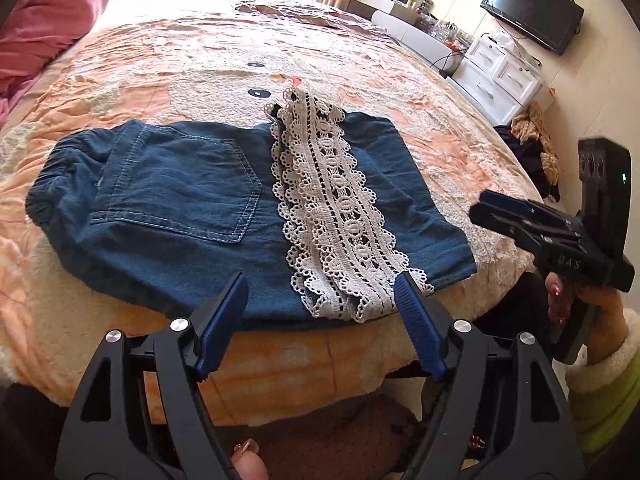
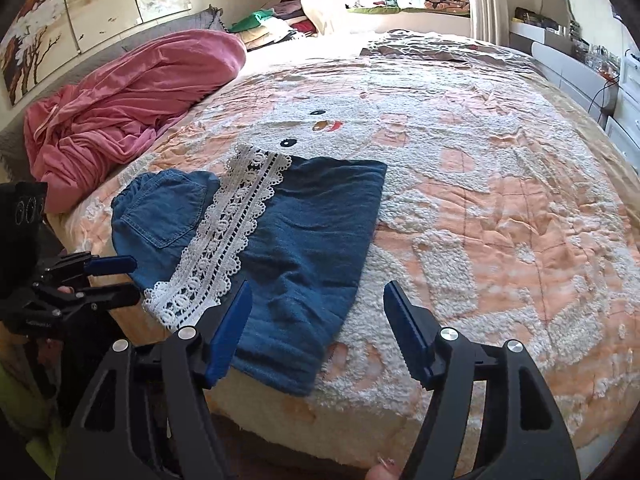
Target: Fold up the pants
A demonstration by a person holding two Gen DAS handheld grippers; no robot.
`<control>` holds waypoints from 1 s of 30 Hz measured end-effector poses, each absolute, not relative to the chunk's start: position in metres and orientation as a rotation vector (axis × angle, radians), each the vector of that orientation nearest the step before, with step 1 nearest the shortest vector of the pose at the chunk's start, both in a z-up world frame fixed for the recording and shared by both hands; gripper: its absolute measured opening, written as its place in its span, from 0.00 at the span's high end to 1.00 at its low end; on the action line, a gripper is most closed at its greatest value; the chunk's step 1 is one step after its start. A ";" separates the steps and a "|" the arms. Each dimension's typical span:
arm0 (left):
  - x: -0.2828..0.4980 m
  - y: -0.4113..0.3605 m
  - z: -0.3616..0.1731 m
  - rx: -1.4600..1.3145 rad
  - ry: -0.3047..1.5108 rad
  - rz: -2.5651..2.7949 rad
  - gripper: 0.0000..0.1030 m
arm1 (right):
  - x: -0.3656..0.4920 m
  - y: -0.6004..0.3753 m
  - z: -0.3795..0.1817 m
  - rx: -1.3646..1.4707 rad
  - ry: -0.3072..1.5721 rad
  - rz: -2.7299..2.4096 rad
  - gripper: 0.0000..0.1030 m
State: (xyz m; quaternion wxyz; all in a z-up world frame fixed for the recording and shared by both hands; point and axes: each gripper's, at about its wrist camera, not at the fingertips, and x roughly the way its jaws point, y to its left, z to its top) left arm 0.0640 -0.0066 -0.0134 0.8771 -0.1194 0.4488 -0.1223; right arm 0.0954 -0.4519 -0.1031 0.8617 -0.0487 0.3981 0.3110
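Blue denim pants [image 1: 168,208] [image 2: 304,232] lie folded on the bed near its front edge, back pocket up at the left. Their white lace hems [image 1: 332,216] [image 2: 224,232] run across the middle of the bundle toward me. My left gripper [image 1: 322,280] hovers open just over the near edge of the pants, one finger by the lace end, nothing between its fingers. My right gripper [image 2: 318,288] is open too, above the pants' right near corner, holding nothing. In the left wrist view the right gripper [image 1: 496,210] appears at the right, off the cloth.
The pants rest on an orange and white fleecy bedspread [image 2: 480,200] with a cartoon face. A pink quilt [image 2: 132,104] is heaped at the far left. White drawers [image 1: 500,76] and a dark screen [image 1: 532,10] stand to the right of the bed.
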 end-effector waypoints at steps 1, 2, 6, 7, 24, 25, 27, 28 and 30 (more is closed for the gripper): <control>0.063 -0.006 -0.013 -0.255 0.932 -0.257 0.34 | 0.089 -0.456 -0.104 -0.109 0.833 0.656 0.35; 0.063 -0.005 -0.012 -0.258 0.929 -0.260 0.34 | 0.083 -0.459 -0.105 -0.121 0.830 0.663 0.35; 0.070 -0.014 -0.007 -0.257 0.923 -0.278 0.34 | 0.061 -0.457 -0.119 -0.210 0.841 0.692 0.38; 0.075 -0.019 -0.006 -0.258 0.921 -0.296 0.34 | 0.058 -0.455 -0.123 -0.232 0.843 0.700 0.43; 0.149 -0.043 -0.039 -0.277 1.036 -0.282 0.36 | 0.030 -0.417 -0.149 -0.350 0.842 0.734 0.89; 0.148 -0.042 -0.040 -0.278 1.033 -0.282 0.36 | 0.031 -0.415 -0.155 -0.350 0.856 0.734 0.89; 0.146 -0.039 -0.040 -0.263 1.030 -0.266 0.36 | 0.032 -0.415 -0.160 -0.319 0.875 0.742 0.85; 0.146 -0.038 -0.041 -0.249 1.031 -0.252 0.36 | 0.032 -0.416 -0.159 -0.315 0.876 0.744 0.84; 0.143 -0.035 -0.042 -0.250 1.029 -0.251 0.36 | 0.032 -0.419 -0.155 -0.308 0.881 0.749 0.81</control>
